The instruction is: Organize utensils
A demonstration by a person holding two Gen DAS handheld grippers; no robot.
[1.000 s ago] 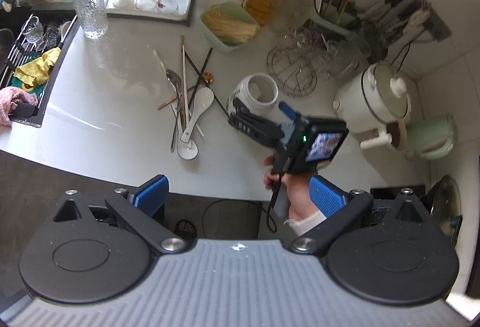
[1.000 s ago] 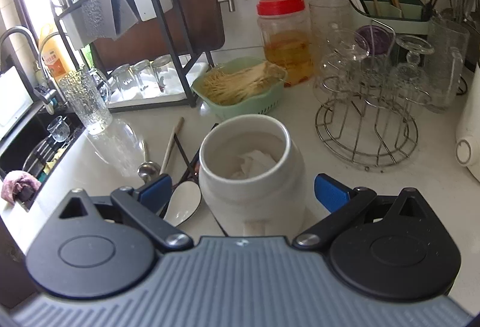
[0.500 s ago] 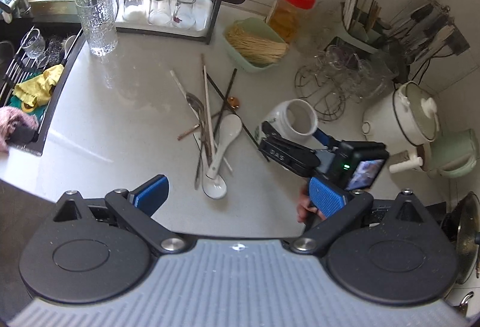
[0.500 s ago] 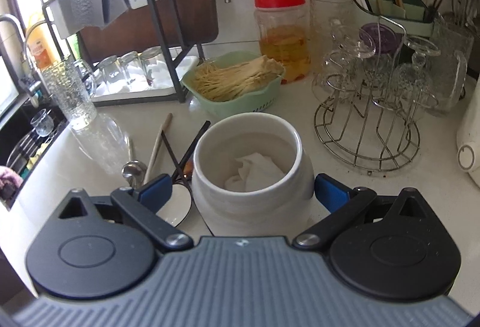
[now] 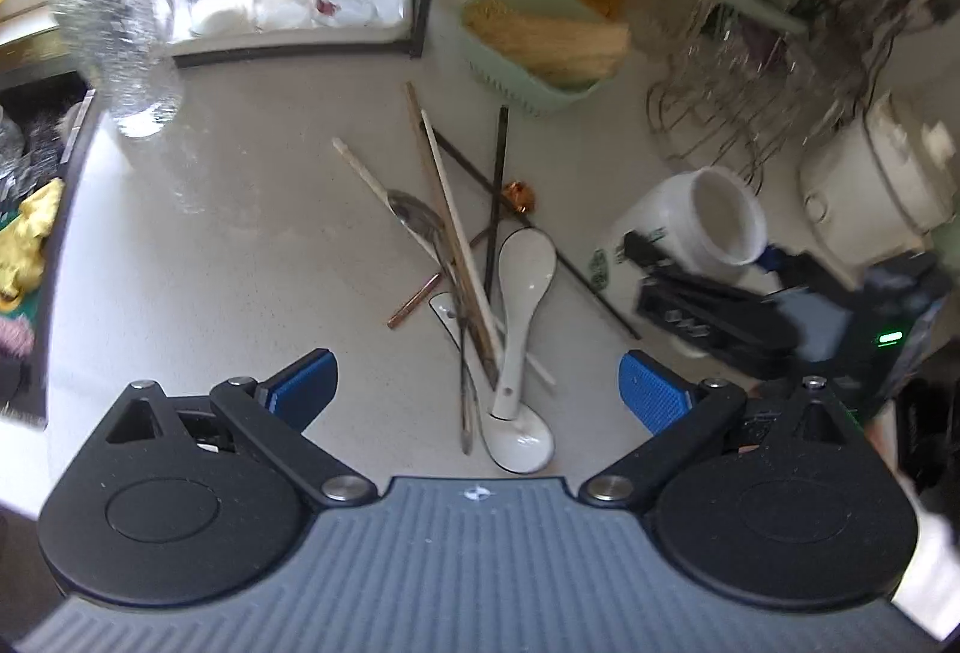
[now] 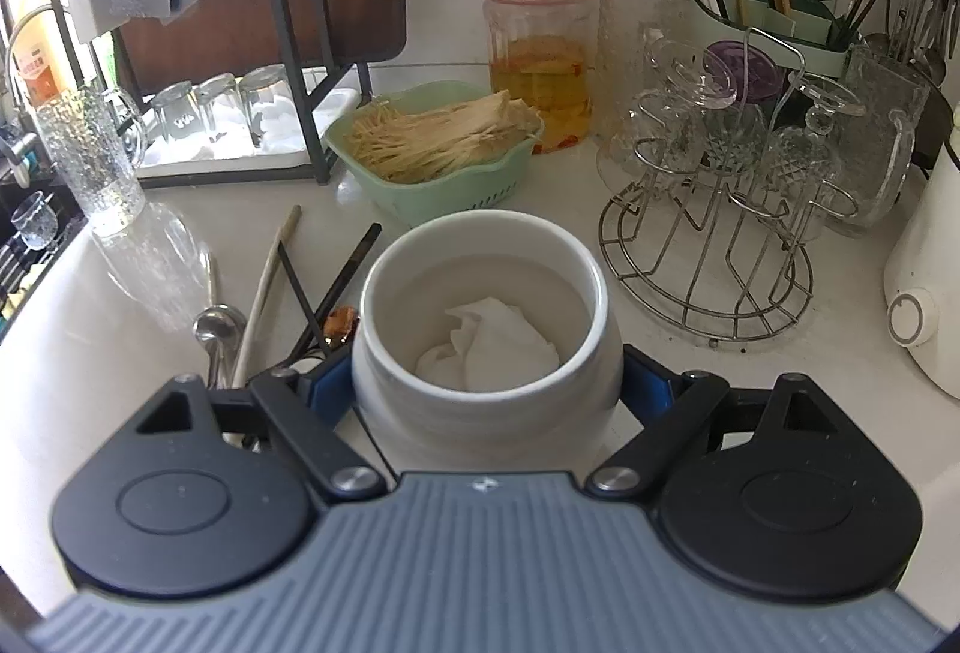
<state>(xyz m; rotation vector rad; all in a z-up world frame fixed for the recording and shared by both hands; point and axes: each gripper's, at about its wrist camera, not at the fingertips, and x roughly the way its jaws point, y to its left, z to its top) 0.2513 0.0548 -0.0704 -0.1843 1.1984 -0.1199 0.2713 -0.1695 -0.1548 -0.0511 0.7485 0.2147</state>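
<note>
White ceramic jar [image 6: 486, 317] — upright on the pale countertop [image 5: 198, 257], crumpled white paper inside, blue pads of the right gripper [image 6: 486, 389] pressed against both its sides. Left gripper [image 5: 477, 389] — jaws spread wide, holding nothing, above the utensil heap: two white ceramic spoons [image 5: 522, 293], metal spoon [image 5: 414, 218], crossed chopsticks [image 5: 456, 233], lying just left of the jar. Green basket [image 6: 438, 155] behind.
</note>
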